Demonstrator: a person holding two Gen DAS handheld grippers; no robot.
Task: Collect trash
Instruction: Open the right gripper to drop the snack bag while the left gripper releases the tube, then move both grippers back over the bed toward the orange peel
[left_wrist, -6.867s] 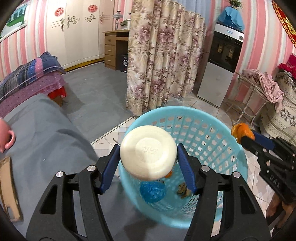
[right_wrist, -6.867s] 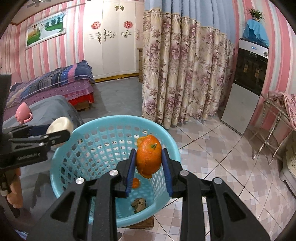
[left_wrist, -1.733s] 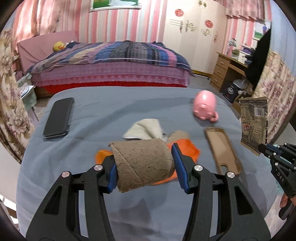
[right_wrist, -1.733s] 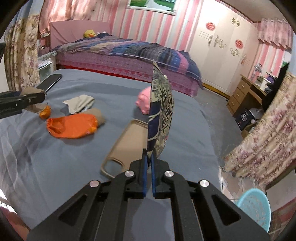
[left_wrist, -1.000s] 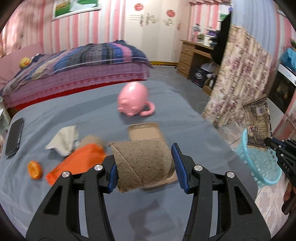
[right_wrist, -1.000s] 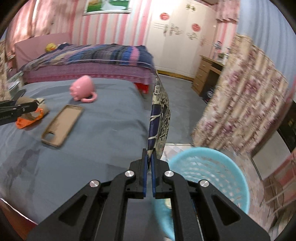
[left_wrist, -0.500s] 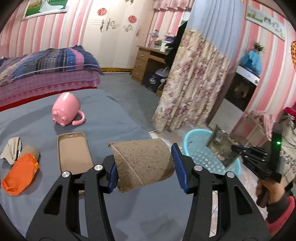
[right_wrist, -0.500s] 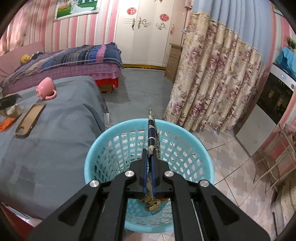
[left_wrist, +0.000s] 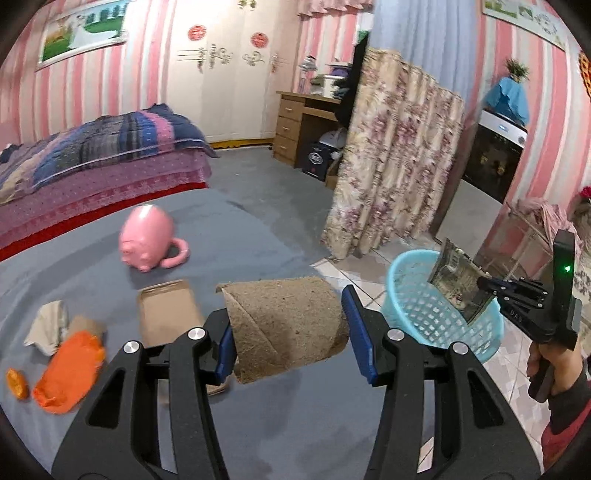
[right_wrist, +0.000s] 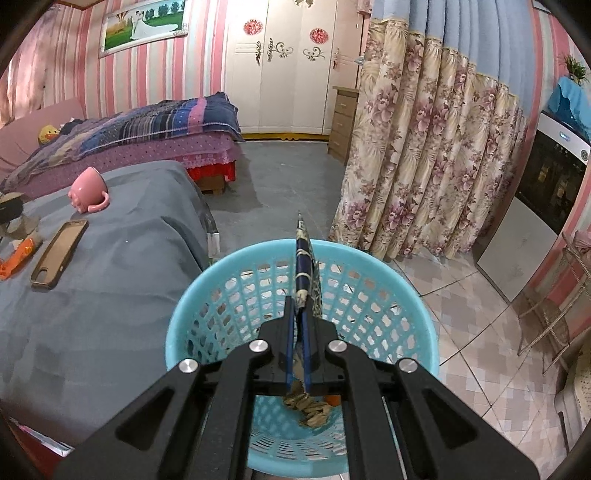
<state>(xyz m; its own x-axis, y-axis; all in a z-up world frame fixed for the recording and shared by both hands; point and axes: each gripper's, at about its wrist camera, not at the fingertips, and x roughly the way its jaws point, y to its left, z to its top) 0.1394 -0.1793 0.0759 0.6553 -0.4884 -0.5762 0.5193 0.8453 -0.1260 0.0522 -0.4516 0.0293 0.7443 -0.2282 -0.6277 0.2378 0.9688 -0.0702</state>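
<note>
Right gripper (right_wrist: 300, 325) is pinching wrapper (right_wrist: 304, 273) over basket (right_wrist: 424, 332); left gripper (left_wrist: 291, 332) is clamping roll (left_wrist: 284, 325) over bed edge. Risk: wrapper catching basket rim.

- Right gripper (left_wrist: 484, 282): small pale letters on the side of its black body, seemingly "DAS", though blurred in the left wrist view.
- Snack wrapper (left_wrist: 458, 284): a printed panel with pale blocks of lettering, too blurred to read. In the right wrist view it is seen edge-on, so its print cannot be read there either.
- Water dispenser (right_wrist: 561, 136): a small blue mark on its white top band, too small to read.
- Wardrobe (right_wrist: 280, 66): two round red emblems on the doors, with no legible characters.
- Black bag (left_wrist: 316, 158) beneath the desk: a white logo, not legible.
</note>
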